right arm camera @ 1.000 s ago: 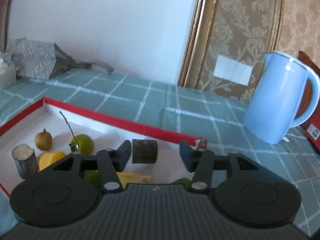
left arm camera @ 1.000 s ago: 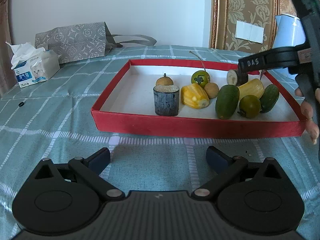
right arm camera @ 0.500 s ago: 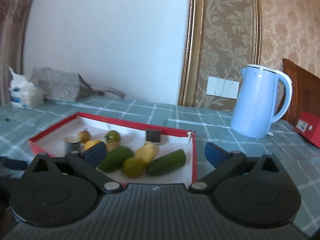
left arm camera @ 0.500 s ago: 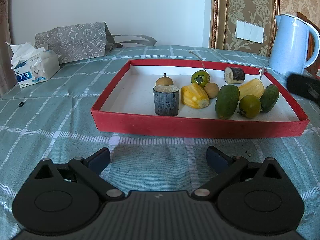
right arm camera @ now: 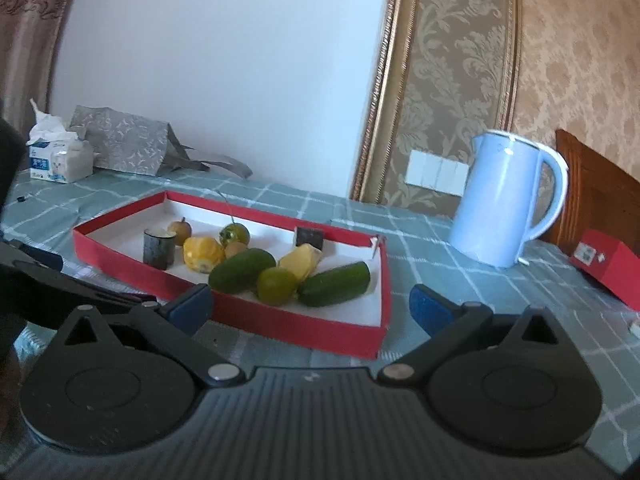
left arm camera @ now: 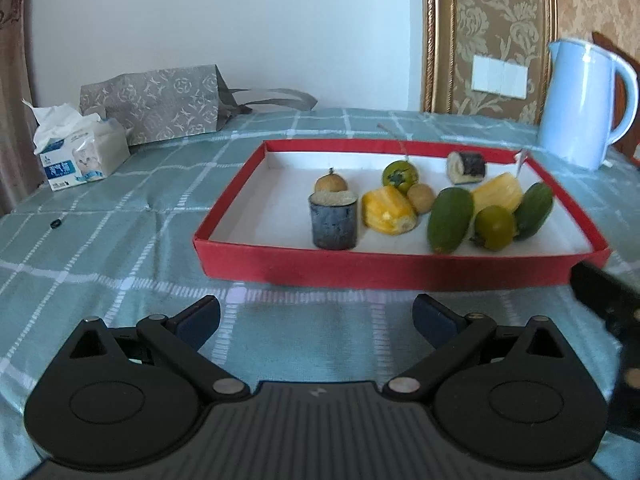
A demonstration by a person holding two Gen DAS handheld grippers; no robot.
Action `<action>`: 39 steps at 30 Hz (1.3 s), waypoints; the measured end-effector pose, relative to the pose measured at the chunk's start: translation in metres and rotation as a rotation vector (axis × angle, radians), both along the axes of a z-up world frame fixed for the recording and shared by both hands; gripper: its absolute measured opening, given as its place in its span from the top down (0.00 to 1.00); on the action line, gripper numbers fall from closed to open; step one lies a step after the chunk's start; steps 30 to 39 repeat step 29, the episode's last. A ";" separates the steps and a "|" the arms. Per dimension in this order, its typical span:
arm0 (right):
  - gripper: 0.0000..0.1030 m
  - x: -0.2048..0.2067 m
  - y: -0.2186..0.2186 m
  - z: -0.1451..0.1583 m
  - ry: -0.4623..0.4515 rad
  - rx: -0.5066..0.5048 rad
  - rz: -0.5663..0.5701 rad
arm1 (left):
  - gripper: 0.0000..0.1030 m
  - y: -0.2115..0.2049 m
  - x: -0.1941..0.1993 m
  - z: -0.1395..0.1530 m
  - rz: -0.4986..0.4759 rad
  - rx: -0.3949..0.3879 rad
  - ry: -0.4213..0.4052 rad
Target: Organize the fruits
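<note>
Fruits gathered in the shallow red cardboard tray (left arm camera: pixel 400 268), white inside, on my teal checked bench (left arm camera: pixel 120 240).

Green oblong fruits (right arm camera: pixel 242 270), yellow pieces (left arm camera: pixel 388 210) and dark-barked cut stubs (left arm camera: pixel 333 220) lie inside; my left tongs (left arm camera: pixel 316 314) and right tongs (right arm camera: pixel 310 304) hover before it, both spread wide, empty.

teal checked tablecloth (left arm camera: pixel 120 264) with red tray (left arm camera: pixel 400 268), blue kettle (left arm camera: pixel 576 108), tissue pack (left arm camera: pixel 76 156), grey bag (left arm camera: pixel 160 108)

Home: damask wallpaper (right arm camera: pixel 460 60) (kettle (right arm camera: pixel 500 200) too)
</note>
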State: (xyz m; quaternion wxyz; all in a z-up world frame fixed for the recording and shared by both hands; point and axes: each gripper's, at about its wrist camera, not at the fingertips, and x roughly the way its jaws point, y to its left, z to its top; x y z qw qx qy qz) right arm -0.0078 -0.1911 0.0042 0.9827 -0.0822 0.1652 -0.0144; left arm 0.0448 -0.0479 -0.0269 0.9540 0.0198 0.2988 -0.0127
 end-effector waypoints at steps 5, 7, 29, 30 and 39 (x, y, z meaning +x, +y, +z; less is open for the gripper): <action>0.00 0.005 -0.011 -0.001 0.029 0.038 -0.082 | 0.00 -0.005 -0.014 0.016 -0.010 -0.020 -0.034; 0.00 0.005 -0.016 0.000 0.033 0.066 -0.094 | 0.00 -0.008 -0.019 0.023 -0.001 -0.009 -0.056; 0.00 0.001 -0.013 0.004 0.025 0.090 -0.169 | 0.00 -0.014 -0.038 0.049 0.021 0.009 -0.131; 0.00 0.001 -0.013 0.004 0.025 0.090 -0.169 | 0.00 -0.014 -0.038 0.049 0.021 0.009 -0.131; 0.00 0.001 -0.013 0.004 0.025 0.090 -0.169 | 0.00 -0.014 -0.038 0.049 0.021 0.009 -0.131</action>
